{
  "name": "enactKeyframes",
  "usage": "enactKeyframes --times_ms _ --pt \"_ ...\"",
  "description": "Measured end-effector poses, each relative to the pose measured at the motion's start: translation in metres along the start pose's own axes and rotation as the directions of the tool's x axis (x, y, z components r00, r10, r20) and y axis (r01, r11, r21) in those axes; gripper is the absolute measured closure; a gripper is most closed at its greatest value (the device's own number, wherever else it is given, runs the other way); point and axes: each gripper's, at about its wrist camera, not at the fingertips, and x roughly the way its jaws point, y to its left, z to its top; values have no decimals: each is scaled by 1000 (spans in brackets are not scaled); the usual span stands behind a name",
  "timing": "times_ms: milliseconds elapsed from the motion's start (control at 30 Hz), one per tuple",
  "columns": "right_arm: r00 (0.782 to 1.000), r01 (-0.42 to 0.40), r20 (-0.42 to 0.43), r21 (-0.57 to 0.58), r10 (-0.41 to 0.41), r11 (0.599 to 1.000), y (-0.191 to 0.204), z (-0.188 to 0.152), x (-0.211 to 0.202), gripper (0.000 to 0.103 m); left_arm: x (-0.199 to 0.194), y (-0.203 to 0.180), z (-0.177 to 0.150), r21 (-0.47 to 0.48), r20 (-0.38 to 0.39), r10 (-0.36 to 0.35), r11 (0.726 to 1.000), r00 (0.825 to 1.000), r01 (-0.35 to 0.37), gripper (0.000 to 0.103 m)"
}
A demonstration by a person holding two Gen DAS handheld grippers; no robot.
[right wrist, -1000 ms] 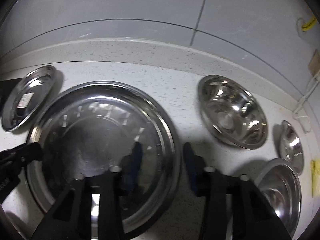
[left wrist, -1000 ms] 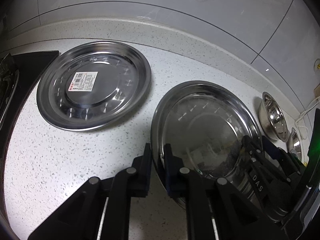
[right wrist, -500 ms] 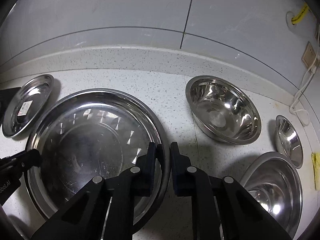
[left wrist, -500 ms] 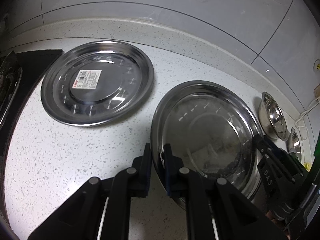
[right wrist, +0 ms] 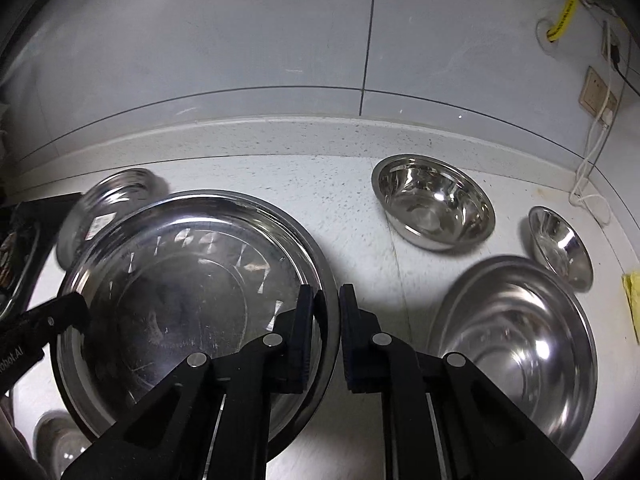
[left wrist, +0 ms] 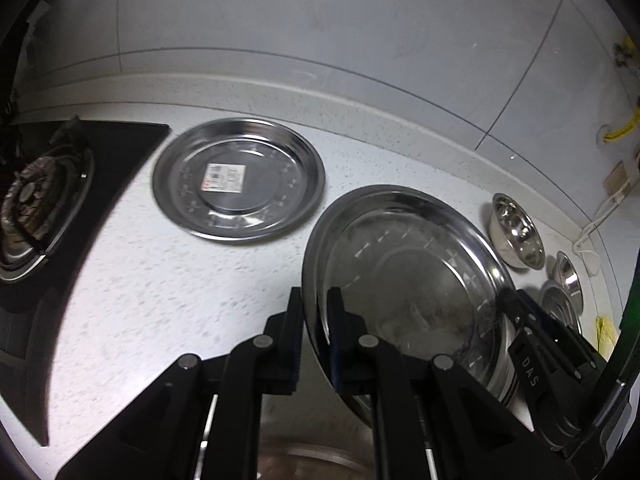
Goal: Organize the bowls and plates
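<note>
Currently the left gripper (left wrist: 313,322) has its fingers pressed onto the left rim of the large steel plate (left wrist: 404,280), one finger outside the rim and one inside. The right gripper (right wrist: 326,320) pinches the same plate on its right rim, so the plate (right wrist: 192,280) is held from both sides. It looks raised off the countertop (left wrist: 160,272), tilted; whether any edge touches the surface, cannot tell.

Out from the left gripper: a second steel plate (left wrist: 238,178) with a price sticker (left wrist: 224,176) lies flat on the countertop, toward the back edge, just beside the held plate's far-left rim but apart from it. A black gas hob (left wrist: 44,204) sits at the left edge of the countertop, its corner near that plate.

Out from the right gripper: a large steel bowl (right wrist: 516,344) stands on the countertop just right of the gripper. A medium bowl (right wrist: 434,202) stands near the back edge, behind it. A small bowl (right wrist: 560,246) stands at the right, close to the large bowl's far rim. Yellow item (right wrist: 632,304) at the right edge, too cropped to identify.

Low left in the right wrist view: another steel dish (right wrist: 60,444), partly hidden under the held plate.

White cable (right wrist: 592,168) hangs from a wall socket (right wrist: 598,90) to the back right corner.
</note>
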Motion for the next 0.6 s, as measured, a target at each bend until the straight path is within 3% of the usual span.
enactKeyframes --times_ms 600 --pt "999 -37 -30 46 38 998 21 -63 -75 92 -76 35 -53 27 -13 0 1000 1000 1 93"
